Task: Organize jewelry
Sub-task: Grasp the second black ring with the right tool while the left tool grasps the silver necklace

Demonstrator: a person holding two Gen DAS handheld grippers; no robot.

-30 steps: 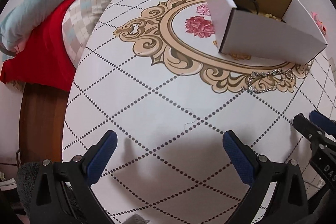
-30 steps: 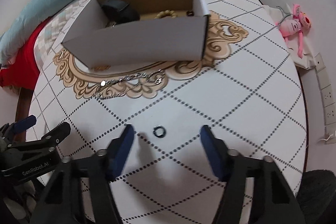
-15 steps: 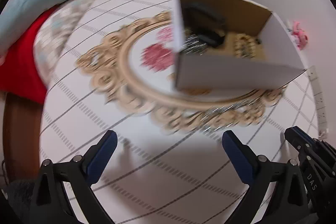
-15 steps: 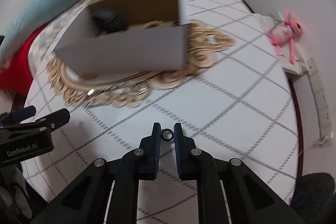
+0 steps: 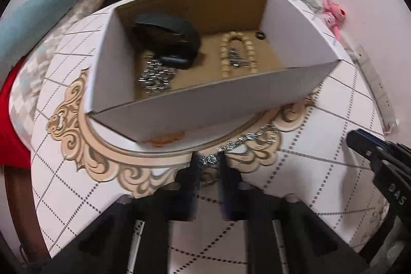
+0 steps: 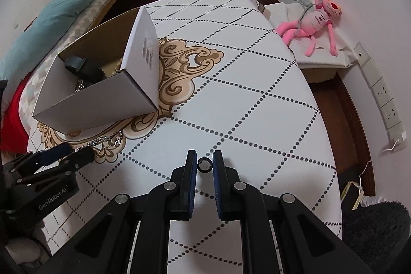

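The box [image 5: 200,104] now fills the centre of the left view. Below it, the left gripper [image 5: 208,161], wide apart a second ago, has clamped the chain [image 5: 246,139]. The right gripper [image 6: 204,164], lower centre, still pinches the ring [image 6: 204,164]. Both look ready for boxing.

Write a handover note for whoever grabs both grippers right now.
Left gripper: shut on the silver chain, which lies on the table just in front of the box.
Right gripper: shut on the small dark ring, held away from the box.
Done: the box already holds a black item, a bead bracelet, a silver chain pile and a small ring.
Left: carry the chain and the ring over and release both inside the box.
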